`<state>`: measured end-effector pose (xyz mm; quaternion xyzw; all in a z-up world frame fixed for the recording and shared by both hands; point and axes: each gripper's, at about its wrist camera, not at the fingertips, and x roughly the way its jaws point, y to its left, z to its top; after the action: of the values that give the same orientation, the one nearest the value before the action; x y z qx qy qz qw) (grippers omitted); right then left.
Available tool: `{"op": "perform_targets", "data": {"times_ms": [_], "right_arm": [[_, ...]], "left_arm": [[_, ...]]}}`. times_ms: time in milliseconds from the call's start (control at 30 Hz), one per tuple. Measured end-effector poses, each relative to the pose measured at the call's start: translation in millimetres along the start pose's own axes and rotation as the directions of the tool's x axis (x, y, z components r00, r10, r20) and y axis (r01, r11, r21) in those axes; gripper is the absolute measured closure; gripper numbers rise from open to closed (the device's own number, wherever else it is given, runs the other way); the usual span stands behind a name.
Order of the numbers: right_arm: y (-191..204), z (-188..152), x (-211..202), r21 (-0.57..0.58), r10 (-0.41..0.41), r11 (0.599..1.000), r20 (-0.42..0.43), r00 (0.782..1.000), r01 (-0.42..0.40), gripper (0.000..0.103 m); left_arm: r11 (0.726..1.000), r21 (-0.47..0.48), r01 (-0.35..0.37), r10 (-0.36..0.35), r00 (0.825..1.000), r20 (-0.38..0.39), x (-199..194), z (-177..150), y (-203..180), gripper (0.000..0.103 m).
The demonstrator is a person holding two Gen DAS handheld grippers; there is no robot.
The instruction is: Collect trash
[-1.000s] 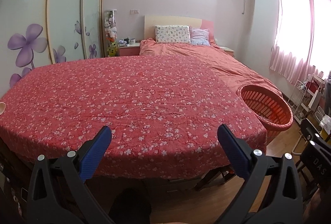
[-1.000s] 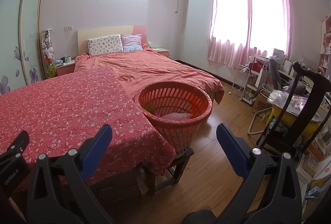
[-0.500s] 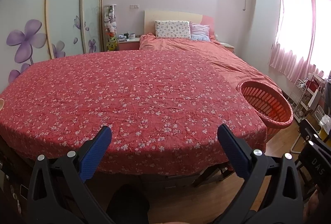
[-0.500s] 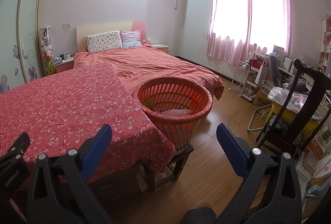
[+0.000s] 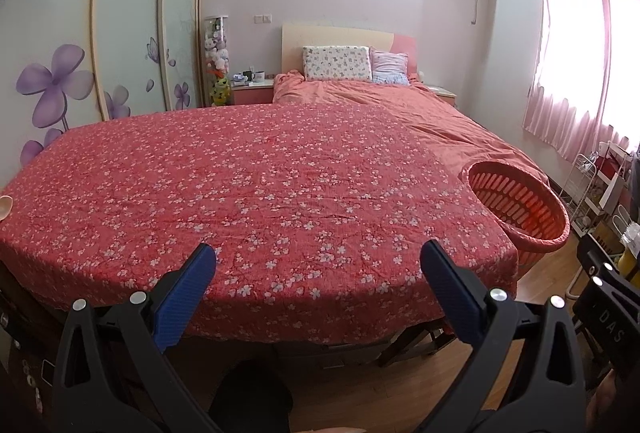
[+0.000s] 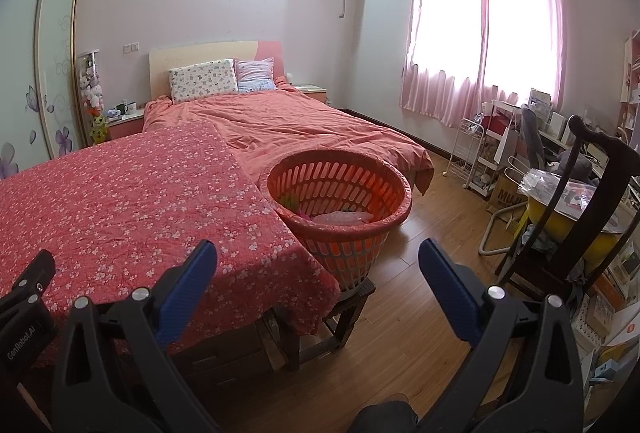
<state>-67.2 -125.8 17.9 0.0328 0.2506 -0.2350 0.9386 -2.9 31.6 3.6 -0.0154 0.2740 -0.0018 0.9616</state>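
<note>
While both pairs of blue fingers stand wide apart and hold nothing, the left gripper (image 5: 318, 269) hangs over the near edge of the worktop (image 5: 248, 185), which is covered in a red flowered cloth. The right gripper (image 6: 318, 267) hangs over the cloth's right corner and the wooden floor (image 6: 420, 297). Just beyond it the orange basket (image 6: 396, 193) sits on a dark stool (image 6: 352, 309), touching the worktop's right edge. Trash (image 6: 340, 218) lies inside the basket: clear plastic with bits of green and pink. Behind the worktop lies a bed (image 6: 304, 125).
</note>
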Motion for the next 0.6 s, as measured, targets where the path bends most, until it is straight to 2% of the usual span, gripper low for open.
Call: {"op": "perform_targets", "data": {"times_ms": [600], "right_arm": [[0.5, 0.4, 0.4, -0.001, 0.002, 1.0, -0.002, 1.0, -0.002, 0.005]], "left_arm": [[1.0, 0.007, 0.005, -0.005, 1.0, 0.009, -1.3, -0.6, -2.6, 0.002]]}}
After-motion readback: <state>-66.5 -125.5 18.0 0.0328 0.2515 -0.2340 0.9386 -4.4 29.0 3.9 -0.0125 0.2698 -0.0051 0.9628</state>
